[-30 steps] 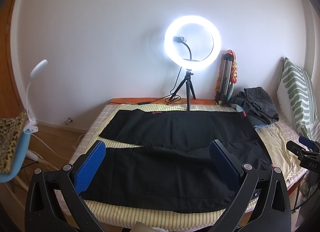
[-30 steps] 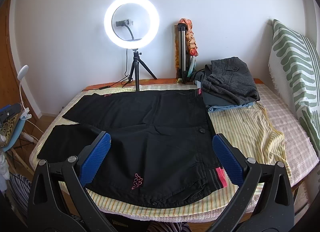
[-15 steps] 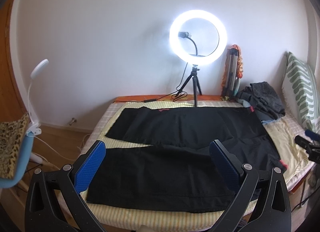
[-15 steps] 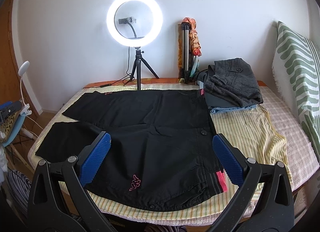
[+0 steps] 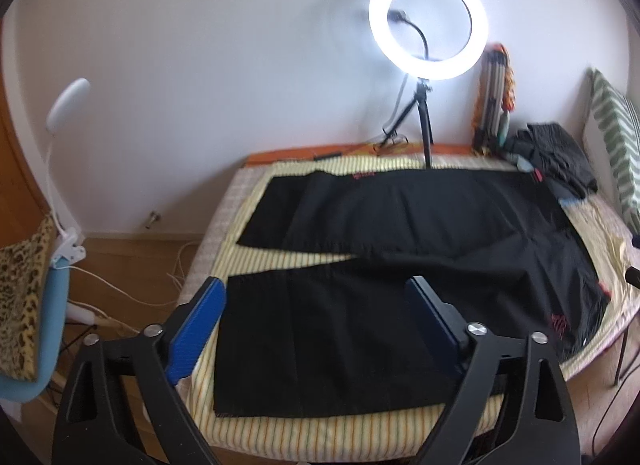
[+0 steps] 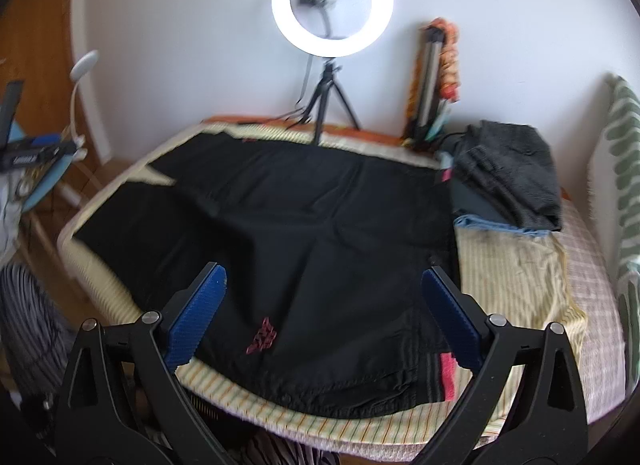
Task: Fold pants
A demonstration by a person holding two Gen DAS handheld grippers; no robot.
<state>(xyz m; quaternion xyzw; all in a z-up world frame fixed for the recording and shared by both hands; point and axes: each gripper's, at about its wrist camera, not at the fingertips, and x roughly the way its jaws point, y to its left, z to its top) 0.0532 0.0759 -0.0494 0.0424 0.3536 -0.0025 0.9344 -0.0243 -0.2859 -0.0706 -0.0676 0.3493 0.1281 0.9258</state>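
Black pants lie flat and spread out on a striped cloth on the bed, legs pointing left and apart, waistband at the right. In the right wrist view the pants show a red logo and a red-trimmed waistband near the front edge. My left gripper is open and empty, above the near leg's cuff end. My right gripper is open and empty, above the hip and waistband area. Neither touches the cloth.
A lit ring light on a tripod stands at the bed's far edge. A pile of folded dark clothes sits at the back right. A green-striped pillow is at the right. A blue chair with a clip lamp stands left.
Both grippers have moved forward and down toward the pants and tilted, the left one turning leftward over the leg ends. Both stay open. The pants have not moved.
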